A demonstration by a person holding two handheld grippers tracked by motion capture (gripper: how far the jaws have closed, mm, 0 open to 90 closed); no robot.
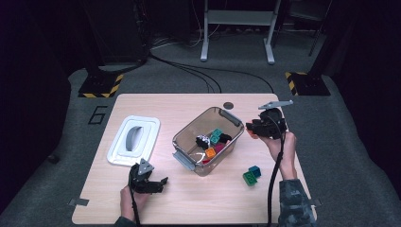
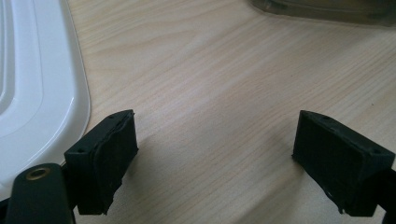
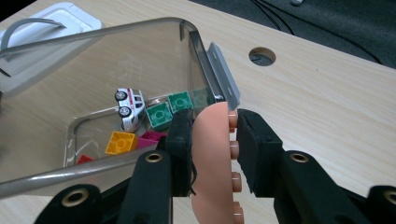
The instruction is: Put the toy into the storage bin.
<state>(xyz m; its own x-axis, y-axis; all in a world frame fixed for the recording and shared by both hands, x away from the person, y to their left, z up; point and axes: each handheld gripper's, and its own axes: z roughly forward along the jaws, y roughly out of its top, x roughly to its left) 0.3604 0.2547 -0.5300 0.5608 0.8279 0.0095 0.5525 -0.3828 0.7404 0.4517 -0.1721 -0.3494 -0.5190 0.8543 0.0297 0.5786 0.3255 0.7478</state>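
My right gripper (image 1: 251, 128) hovers just off the right end of a clear plastic bin (image 1: 189, 124). It is shut on a peach-coloured plastic toy (image 3: 210, 154) with small toe-like nubs along one edge, which stands upright between the jaws (image 3: 212, 140). The bin (image 3: 116, 29) holds a white toy car (image 3: 128, 107), green bricks (image 3: 161, 114), a yellow brick (image 3: 120, 142) and pink pieces. My left gripper (image 1: 160, 183) rests low at the table's front left. Its jaws (image 2: 215, 158) stand open over bare wood with nothing between them.
The bin's white lid (image 1: 134, 140) lies flat at the left, close beside my left gripper (image 2: 32, 84). A green and a blue brick (image 1: 252, 175) sit together on the table at front right. A cable hole (image 3: 262, 56) lies near the far edge.
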